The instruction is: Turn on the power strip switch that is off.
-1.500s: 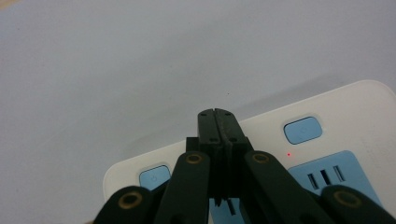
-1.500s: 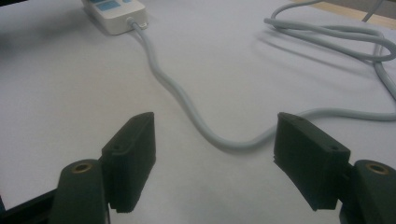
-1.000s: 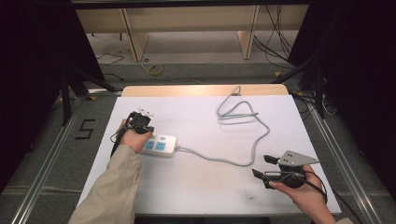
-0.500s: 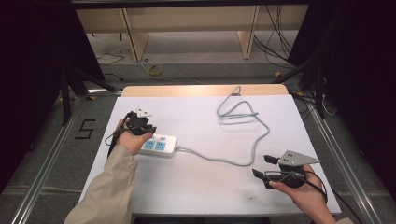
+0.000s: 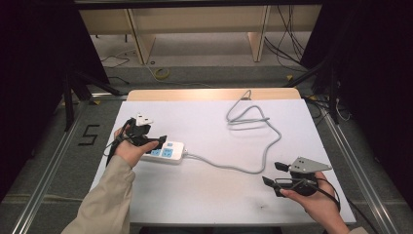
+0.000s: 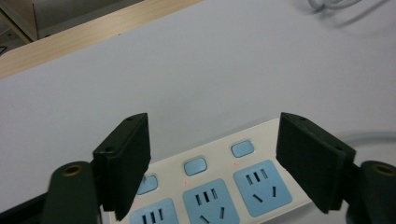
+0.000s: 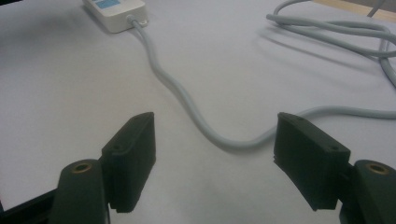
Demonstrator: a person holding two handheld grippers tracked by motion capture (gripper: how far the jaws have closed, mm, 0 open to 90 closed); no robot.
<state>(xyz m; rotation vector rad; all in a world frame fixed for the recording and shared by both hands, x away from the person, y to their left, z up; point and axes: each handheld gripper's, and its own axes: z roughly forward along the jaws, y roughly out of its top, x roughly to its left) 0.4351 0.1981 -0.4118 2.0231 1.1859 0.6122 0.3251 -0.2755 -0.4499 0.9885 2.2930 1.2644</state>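
Note:
A white power strip with blue sockets lies on the white table at the left. Its grey cable runs right and loops toward the far edge. My left gripper hovers over the strip's left end. Its jaws have just been opening and now stand wide with nothing between them. In the left gripper view the gripper frames the strip and its blue switches below. My right gripper rests open near the front right, and in the right gripper view it faces the cable and the strip's end.
A wooden strip borders the table's far edge. Beyond it stand wooden shelf frames with loose cables on the floor. A "5" is marked on the floor at the left. Metal rails run along both sides.
The left gripper's jaws have spread from shut to wide open, and the left hand has lifted slightly over the power strip. The right hand has kept still.

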